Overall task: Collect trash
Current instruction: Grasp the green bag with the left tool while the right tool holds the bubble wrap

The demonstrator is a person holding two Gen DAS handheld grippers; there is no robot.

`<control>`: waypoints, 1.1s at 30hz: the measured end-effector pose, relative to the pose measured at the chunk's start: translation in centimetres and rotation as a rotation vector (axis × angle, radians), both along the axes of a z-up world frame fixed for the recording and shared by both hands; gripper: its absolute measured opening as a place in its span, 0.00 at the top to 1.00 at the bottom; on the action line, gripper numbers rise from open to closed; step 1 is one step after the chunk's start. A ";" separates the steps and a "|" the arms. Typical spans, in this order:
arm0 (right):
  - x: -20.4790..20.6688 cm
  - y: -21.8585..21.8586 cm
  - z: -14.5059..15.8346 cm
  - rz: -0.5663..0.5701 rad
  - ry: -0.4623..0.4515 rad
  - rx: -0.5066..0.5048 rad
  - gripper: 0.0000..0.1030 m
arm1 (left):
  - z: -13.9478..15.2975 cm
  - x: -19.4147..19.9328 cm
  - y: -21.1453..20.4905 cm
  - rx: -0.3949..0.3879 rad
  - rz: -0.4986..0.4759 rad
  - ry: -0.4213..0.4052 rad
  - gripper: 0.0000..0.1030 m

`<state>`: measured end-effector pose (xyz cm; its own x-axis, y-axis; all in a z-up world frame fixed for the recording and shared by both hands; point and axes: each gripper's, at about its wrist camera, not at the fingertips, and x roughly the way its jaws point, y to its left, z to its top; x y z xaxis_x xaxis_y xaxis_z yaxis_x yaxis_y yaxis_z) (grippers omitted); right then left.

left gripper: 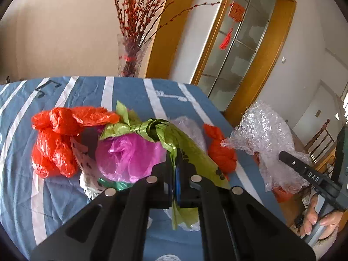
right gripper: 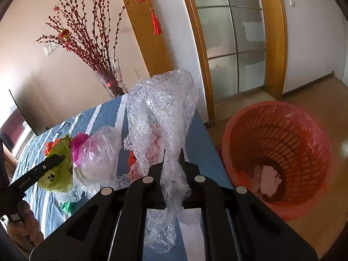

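Observation:
My left gripper (left gripper: 175, 158) is shut on a green plastic bag (left gripper: 195, 152) with paw prints, pinched between its fingers above the blue striped tablecloth (left gripper: 130, 91). The right wrist view shows the same bag (right gripper: 58, 174) in the left gripper (right gripper: 62, 157). A long sheet of clear bubble wrap (right gripper: 161, 108) is clamped in my shut right gripper (right gripper: 173, 154) near the table's right edge; it hangs below the jaws. A red mesh bin (right gripper: 293, 134) lined with a red bag stands on the floor to the right, with white paper (right gripper: 269, 180) inside.
On the cloth lie a red bag (left gripper: 56, 143), a magenta bag (left gripper: 128, 154), another red bag (left gripper: 219, 150) and a clear bag (right gripper: 97, 152). A glass vase of red branches (left gripper: 130, 54) stands behind the table. A person's hand (left gripper: 315, 217) holds the right gripper's handle.

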<state>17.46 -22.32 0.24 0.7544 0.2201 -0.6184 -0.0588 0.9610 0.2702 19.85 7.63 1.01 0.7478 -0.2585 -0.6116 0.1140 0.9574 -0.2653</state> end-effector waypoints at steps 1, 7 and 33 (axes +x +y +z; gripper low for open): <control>-0.1 -0.2 0.1 -0.001 -0.002 0.002 0.93 | 0.2 -0.1 -0.1 -0.001 -0.002 -0.005 0.96; -0.6 -0.8 -0.1 -0.003 -0.002 0.014 0.93 | -0.2 -0.5 0.0 0.048 0.001 0.017 0.96; -1.0 -1.7 -1.0 -0.026 0.031 0.018 0.93 | -2.6 0.1 1.0 0.043 0.036 0.071 0.97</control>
